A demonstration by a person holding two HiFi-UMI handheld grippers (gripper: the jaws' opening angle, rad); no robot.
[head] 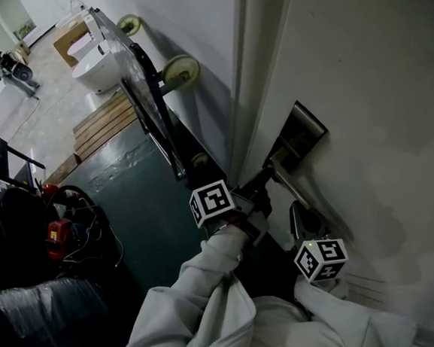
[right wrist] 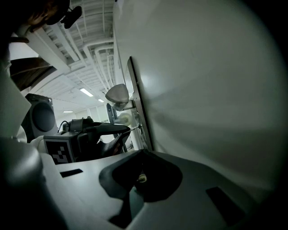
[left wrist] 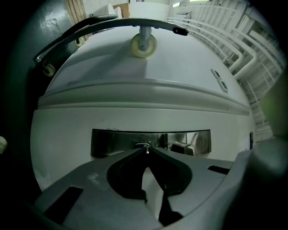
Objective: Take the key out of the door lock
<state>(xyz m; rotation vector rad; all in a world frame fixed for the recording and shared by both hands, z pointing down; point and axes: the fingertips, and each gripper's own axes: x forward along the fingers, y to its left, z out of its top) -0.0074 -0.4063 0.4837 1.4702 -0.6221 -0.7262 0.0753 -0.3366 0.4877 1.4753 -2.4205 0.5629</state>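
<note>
Pinching key (left wrist: 147, 147) at lock plate (left wrist: 112, 143), left claw (left wrist: 146, 152) is sitting nearly closed on it; key shaft is running straight ahead into door (left wrist: 135, 117). Right claw (right wrist: 141, 155) is idling closed, seemingly empty, farther off.

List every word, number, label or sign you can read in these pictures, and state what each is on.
None can be read.
Left cube and right cube: black-and-white square markers only, no letters or numbers.
Red device: a small yellowish label, too small to read.
</note>
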